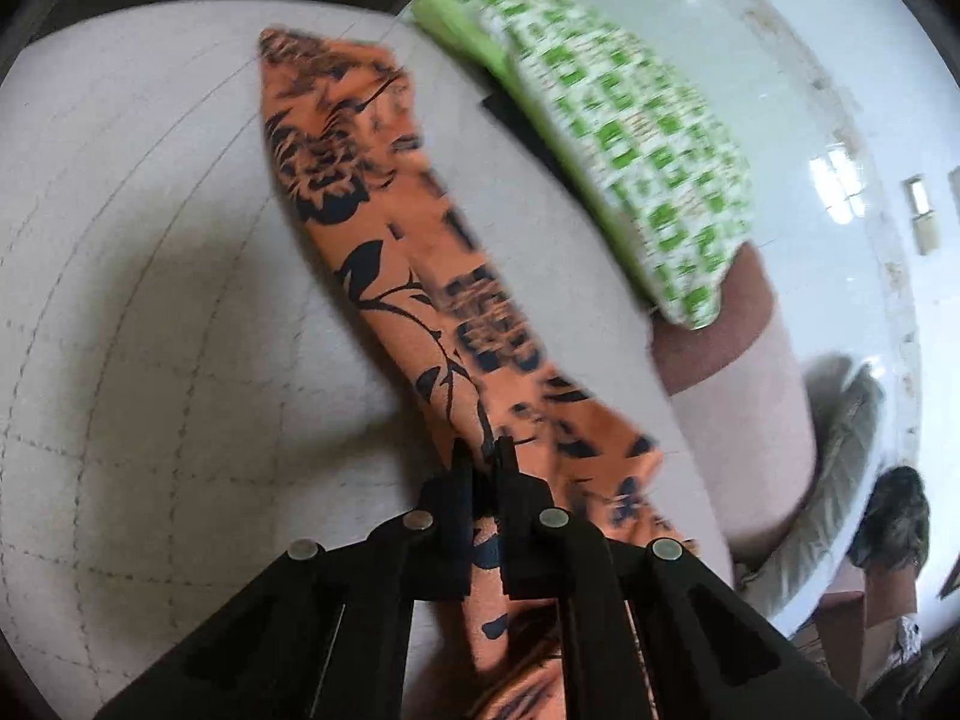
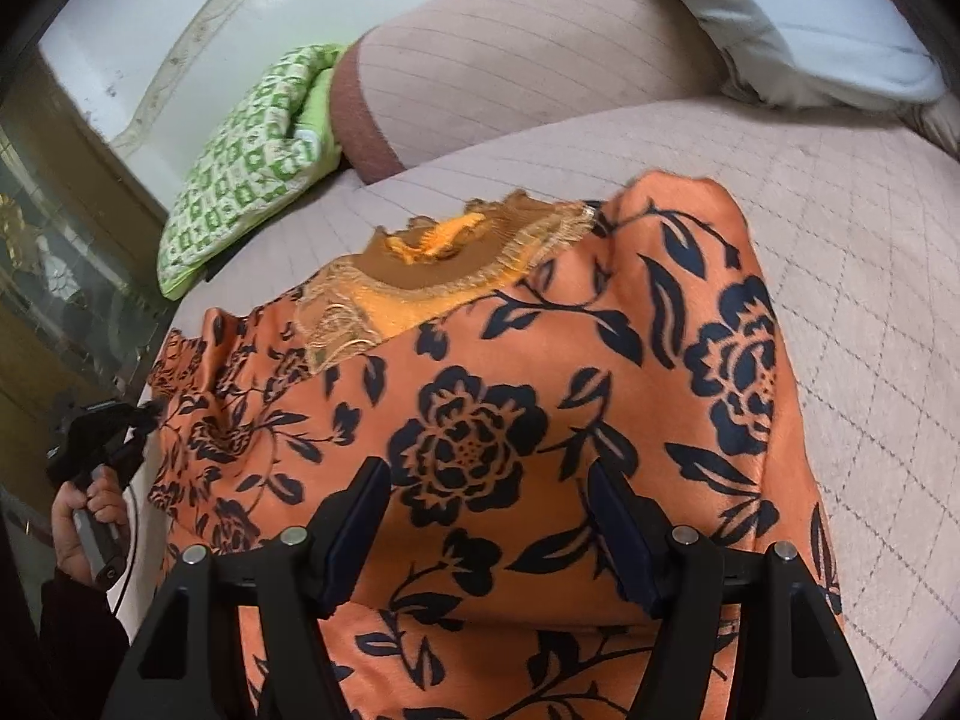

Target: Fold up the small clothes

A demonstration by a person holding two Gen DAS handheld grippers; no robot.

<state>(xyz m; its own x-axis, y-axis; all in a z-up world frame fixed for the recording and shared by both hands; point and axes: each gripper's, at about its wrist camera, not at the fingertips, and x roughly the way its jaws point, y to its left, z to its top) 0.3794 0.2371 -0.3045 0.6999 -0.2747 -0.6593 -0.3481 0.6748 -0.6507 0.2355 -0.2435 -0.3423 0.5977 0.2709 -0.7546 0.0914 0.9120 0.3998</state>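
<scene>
Left wrist view: quilted beige mattress (image 1: 150,240) fills the left half; orange garment with dark floral print (image 1: 360,228) runs across it from upper left toward the bottom, its near part blurred. Left gripper (image 1: 483,456) is clamped on a bunched fold of that garment, jaws almost together with cloth between them. Further right, a green-and-white checked cloth (image 1: 630,144) lies folded at the mattress edge, against a beige bolster with a brown end (image 1: 720,336). Right wrist view: at far left a hand (image 2: 84,516) holds the left gripper's handle, its tip on the garment's left edge. The garment is spread flat on the mattress, with a gold-trimmed neckline (image 2: 444,264) toward the far side. Right gripper (image 2: 489,510) hangs over the print, jaws wide apart, nothing between them.
</scene>
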